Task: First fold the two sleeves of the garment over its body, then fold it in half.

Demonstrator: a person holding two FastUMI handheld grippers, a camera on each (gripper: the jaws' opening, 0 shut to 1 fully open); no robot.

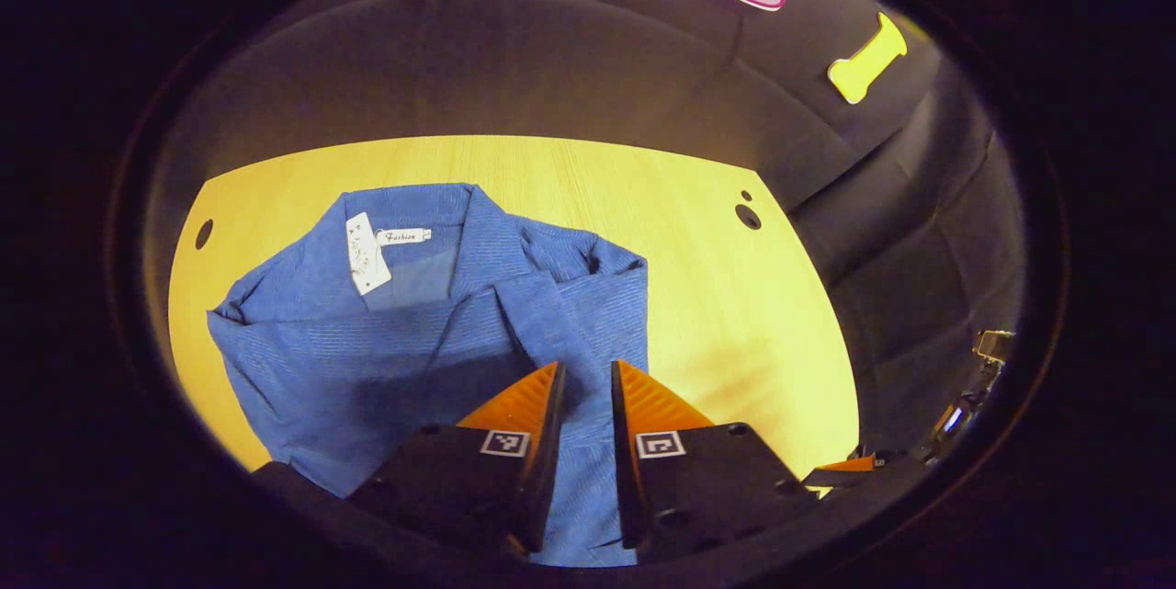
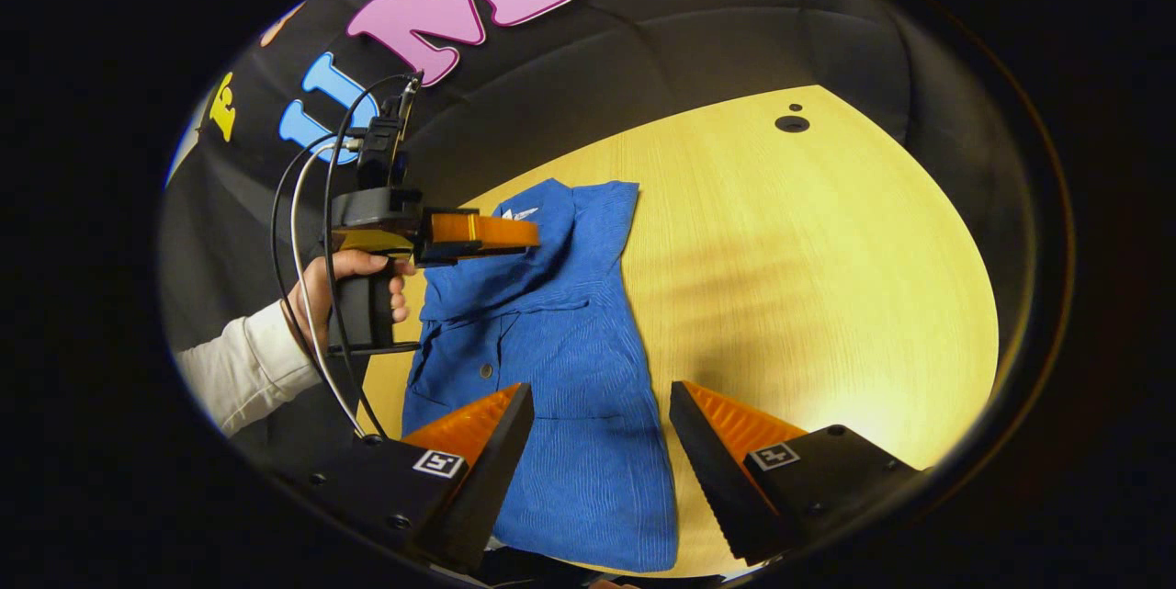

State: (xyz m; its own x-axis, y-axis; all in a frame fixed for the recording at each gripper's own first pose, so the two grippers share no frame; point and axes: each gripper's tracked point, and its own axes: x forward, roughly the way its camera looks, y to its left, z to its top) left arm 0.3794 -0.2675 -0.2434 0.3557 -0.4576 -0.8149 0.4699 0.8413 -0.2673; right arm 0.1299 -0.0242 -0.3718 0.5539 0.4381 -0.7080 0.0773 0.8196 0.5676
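Shirt (image 2: 560, 368) lies lengthwise on the desk (image 2: 827, 277), hem under the wide-apart right claw (image 2: 602, 428); left claw (image 1: 588, 396), fingers nearly together, hovers nearer the collar (image 1: 432, 212).

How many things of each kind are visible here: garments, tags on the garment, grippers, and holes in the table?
Blue garment: 1
Tags at its collar: 2
Grippers, left and right: 2
Holes in the table: 3
Total: 8
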